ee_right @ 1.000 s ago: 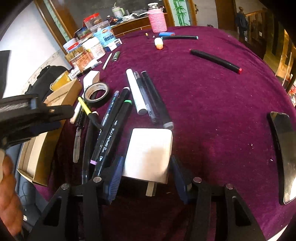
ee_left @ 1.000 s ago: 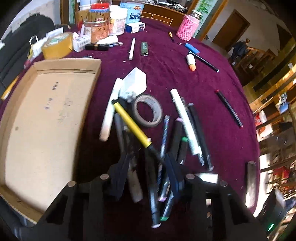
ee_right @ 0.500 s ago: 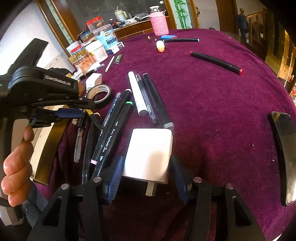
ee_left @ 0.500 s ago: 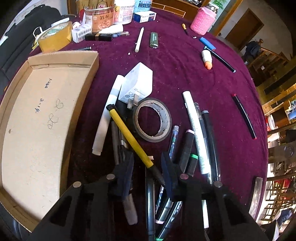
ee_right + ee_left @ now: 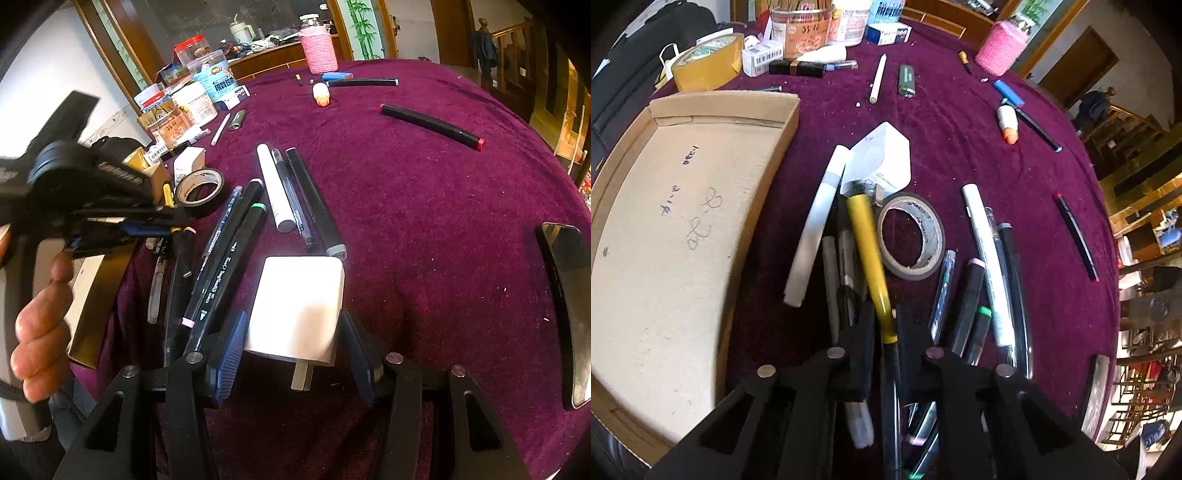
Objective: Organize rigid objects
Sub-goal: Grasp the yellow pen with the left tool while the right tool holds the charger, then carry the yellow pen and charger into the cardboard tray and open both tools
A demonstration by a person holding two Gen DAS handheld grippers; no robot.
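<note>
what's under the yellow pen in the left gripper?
Under the yellow pen: grey and black pens of the pile, and at its far end the white charger's prongs. Its black tip and anything beneath are hidden between the left gripper fingers.

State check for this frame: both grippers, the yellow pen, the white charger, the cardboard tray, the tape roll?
left gripper: jaws shut on yellow pen
yellow pen: gripped near its black end
right gripper: jaws open, straddling white charger
white charger: flat on cloth, prongs toward camera
cardboard tray: nothing inside
tape roll: lying flat
</note>
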